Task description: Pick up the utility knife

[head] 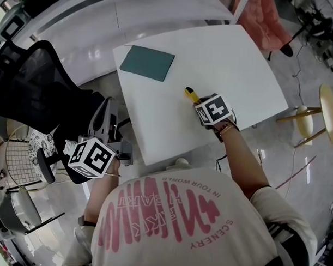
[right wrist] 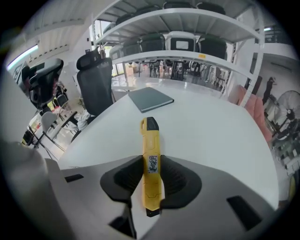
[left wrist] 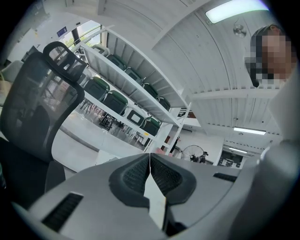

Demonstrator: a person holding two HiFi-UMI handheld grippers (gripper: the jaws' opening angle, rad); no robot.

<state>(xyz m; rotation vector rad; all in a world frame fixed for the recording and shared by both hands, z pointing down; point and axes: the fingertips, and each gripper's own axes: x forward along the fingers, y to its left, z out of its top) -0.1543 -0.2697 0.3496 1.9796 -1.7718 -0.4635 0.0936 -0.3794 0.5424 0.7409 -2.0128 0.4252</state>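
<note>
A yellow utility knife (right wrist: 151,166) with black end caps sits clamped between the dark pads of my right gripper (right wrist: 151,180), its tip sticking out over the white table (right wrist: 211,126). From the head view, that right gripper (head: 206,110) is over the table's near part, and only the knife's yellow tip (head: 191,94) shows beyond its marker cube. My left gripper (head: 92,157) hangs off the table's left side, next to the office chair. In its own view the left gripper (left wrist: 150,176) has its pads pressed together with nothing between them.
A dark green notebook (head: 147,63) lies on the table's far left corner, also visible as the notebook (right wrist: 150,99) ahead of the knife. A black mesh office chair (head: 42,92) stands left of the table. A wooden stool (head: 314,116) is at the right.
</note>
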